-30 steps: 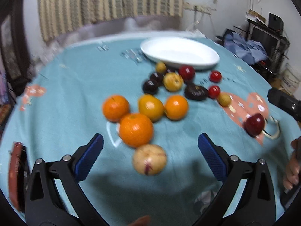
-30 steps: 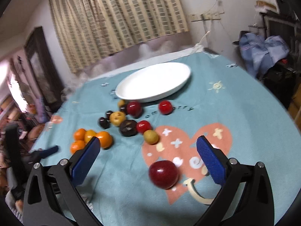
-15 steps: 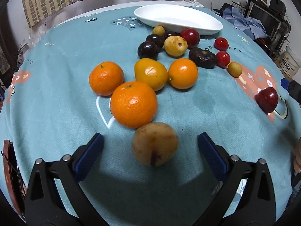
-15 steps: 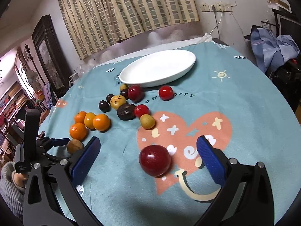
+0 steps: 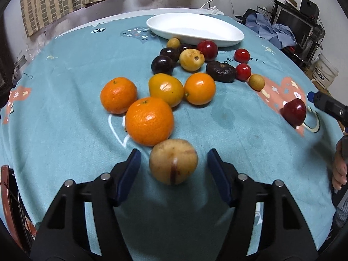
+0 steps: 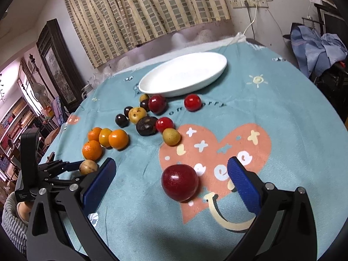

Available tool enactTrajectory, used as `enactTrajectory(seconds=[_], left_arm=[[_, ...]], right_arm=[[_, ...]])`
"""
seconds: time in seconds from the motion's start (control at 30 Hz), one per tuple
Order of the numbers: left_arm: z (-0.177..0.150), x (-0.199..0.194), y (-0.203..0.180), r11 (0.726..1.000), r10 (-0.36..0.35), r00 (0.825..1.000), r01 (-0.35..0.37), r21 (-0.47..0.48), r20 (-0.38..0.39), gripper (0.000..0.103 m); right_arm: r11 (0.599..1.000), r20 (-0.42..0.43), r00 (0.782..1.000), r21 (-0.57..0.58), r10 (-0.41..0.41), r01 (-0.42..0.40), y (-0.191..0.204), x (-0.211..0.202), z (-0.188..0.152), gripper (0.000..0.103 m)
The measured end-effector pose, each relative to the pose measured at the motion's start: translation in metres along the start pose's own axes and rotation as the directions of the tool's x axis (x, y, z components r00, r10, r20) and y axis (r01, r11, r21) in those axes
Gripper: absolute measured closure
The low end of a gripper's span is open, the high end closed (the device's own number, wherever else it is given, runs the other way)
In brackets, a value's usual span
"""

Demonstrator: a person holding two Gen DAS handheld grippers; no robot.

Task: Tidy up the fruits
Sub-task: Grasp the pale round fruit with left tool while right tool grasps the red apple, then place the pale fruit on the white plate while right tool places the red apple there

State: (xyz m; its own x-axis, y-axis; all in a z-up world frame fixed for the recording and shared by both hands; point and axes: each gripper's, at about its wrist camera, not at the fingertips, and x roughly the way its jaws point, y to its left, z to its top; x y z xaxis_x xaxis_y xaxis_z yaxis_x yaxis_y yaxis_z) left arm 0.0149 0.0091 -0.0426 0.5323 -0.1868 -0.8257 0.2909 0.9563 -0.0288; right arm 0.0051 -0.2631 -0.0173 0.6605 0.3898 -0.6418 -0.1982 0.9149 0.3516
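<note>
**Q:** Where are the claws?

**A:** The left gripper (image 5: pixel 174 163) is spread around the tan fruit (image 5: pixel 173 161), neither pad touching; the right gripper (image 6: pixel 171 181) gapes wide around the dark red plum (image 6: pixel 179 182). The white plate (image 6: pixel 195 87) waits at twelve o'clock.

**Q:** Best technique?

**A:** Likely centre each fruit, close gently; round fruit rolls, and the big orange (image 5: pixel 149 121) touches the tan one at eleven.

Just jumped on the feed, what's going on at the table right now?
A person works two handheld tongs over a spread of fruit. The left tongs are open around the brown-yellow fruit, nearest the oranges, without touching it. The right tongs are open around the dark red apple on the heart print. The white plate holds nothing yet; every fruit lies on the teal tablecloth.
</note>
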Motion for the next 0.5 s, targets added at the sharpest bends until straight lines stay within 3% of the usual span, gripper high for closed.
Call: enactTrajectory(seconds=[0.1, 0.23, 0.3, 0.33, 0.37, 0.47, 0.5], left_arm=[[0.000, 0.000, -0.001, 1.000, -0.018, 1.000, 0.018, 0.007, 0.005, 0.037], [-0.001, 0.000, -0.002, 0.999, -0.036, 0.999, 0.036, 0.013, 0.008, 0.038], [-0.001, 0.000, -0.003, 0.999, -0.036, 0.999, 0.036, 0.023, 0.008, 0.038], [-0.001, -0.001, -0.004, 0.999, -0.037, 0.999, 0.037, 0.029, 0.009, 0.040], [-0.001, -0.001, -0.004, 0.999, -0.038, 0.999, 0.037, 0.031, 0.012, 0.042], [-0.004, -0.006, -0.001, 0.998, -0.066, 0.997, 0.065, 0.021, 0.027, 0.063], [-0.007, -0.008, 0.001, 0.994, -0.105, 0.994, 0.104, 0.015, 0.027, 0.063]], right_arm=[[0.997, -0.092, 0.996, -0.083, -0.009, 0.001, 0.008, 0.008, -0.005, 0.001], [0.982, -0.134, 0.988, -0.183, -0.080, 0.054, 0.013, 0.016, -0.006, 0.029], [0.981, -0.152, 0.985, -0.184, -0.086, 0.057, 0.008, 0.024, -0.003, 0.035], [0.984, -0.177, 0.981, -0.172, -0.074, 0.043, 0.004, 0.030, -0.002, 0.039], [0.987, -0.204, 0.978, -0.160, -0.048, 0.015, 0.004, 0.035, -0.003, 0.052], [0.987, -0.211, 0.977, -0.162, -0.033, -0.002, 0.004, 0.036, -0.003, 0.062], [0.986, -0.210, 0.977, -0.164, -0.033, -0.002, 0.004, 0.035, -0.003, 0.063]])
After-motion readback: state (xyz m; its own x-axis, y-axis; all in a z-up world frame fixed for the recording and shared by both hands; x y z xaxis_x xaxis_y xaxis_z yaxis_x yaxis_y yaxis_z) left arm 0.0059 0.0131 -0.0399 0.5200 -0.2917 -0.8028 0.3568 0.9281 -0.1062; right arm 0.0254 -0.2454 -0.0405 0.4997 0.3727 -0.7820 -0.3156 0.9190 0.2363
